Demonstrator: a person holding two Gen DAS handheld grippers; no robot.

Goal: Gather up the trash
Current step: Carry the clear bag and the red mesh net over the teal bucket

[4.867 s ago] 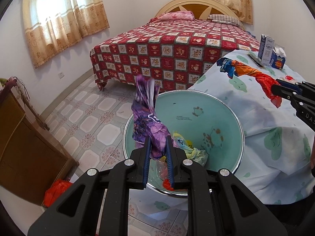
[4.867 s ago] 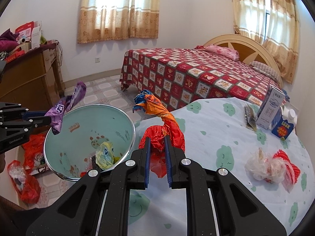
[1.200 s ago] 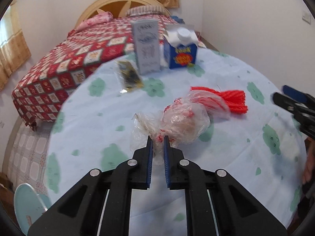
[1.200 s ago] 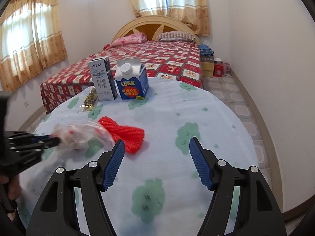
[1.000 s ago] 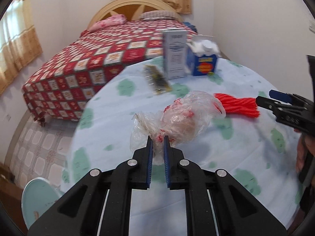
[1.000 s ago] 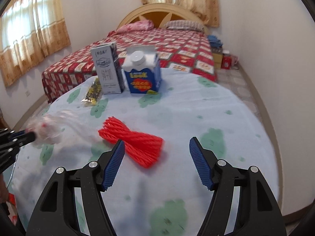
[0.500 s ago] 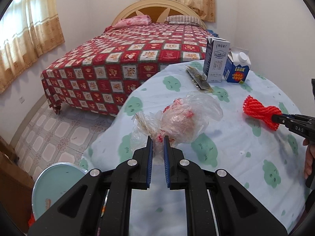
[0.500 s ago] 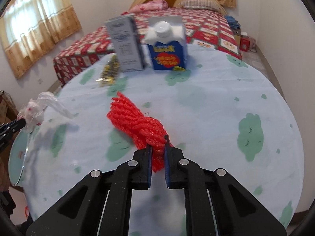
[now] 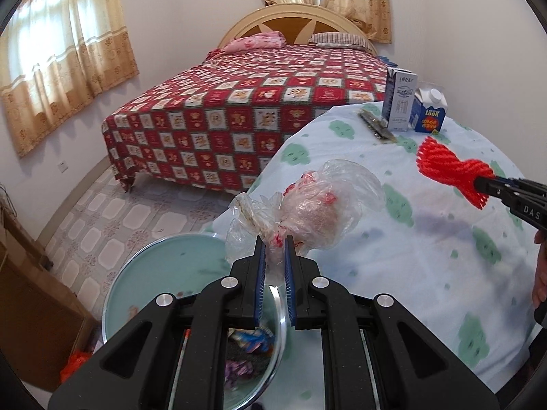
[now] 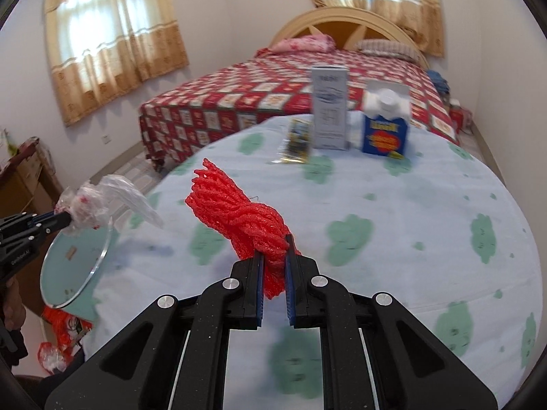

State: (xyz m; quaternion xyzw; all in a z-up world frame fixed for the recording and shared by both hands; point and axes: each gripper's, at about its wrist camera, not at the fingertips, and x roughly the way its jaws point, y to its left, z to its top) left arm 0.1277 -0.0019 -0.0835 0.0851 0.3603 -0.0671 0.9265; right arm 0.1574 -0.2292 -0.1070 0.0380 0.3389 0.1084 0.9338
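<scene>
The left hand-held gripper (image 9: pixel 272 251) is clamped on a clear plastic bag (image 9: pixel 318 205) above the basin (image 9: pixel 143 273); the right hand-held gripper (image 10: pixel 274 259) pinches red netting (image 10: pixel 236 212) over the desk (image 10: pixel 410 222). Carry each fully past the basin's rim before releasing, so nothing catches or falls outside.

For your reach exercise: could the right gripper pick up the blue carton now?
Probably not: the right gripper is shut on the red mesh. The blue carton stands unobstructed across the table.

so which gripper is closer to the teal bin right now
Left. The left gripper, shut on the clear plastic bag, is right over the teal bin; the right gripper, holding the red mesh, is over the table.
</scene>
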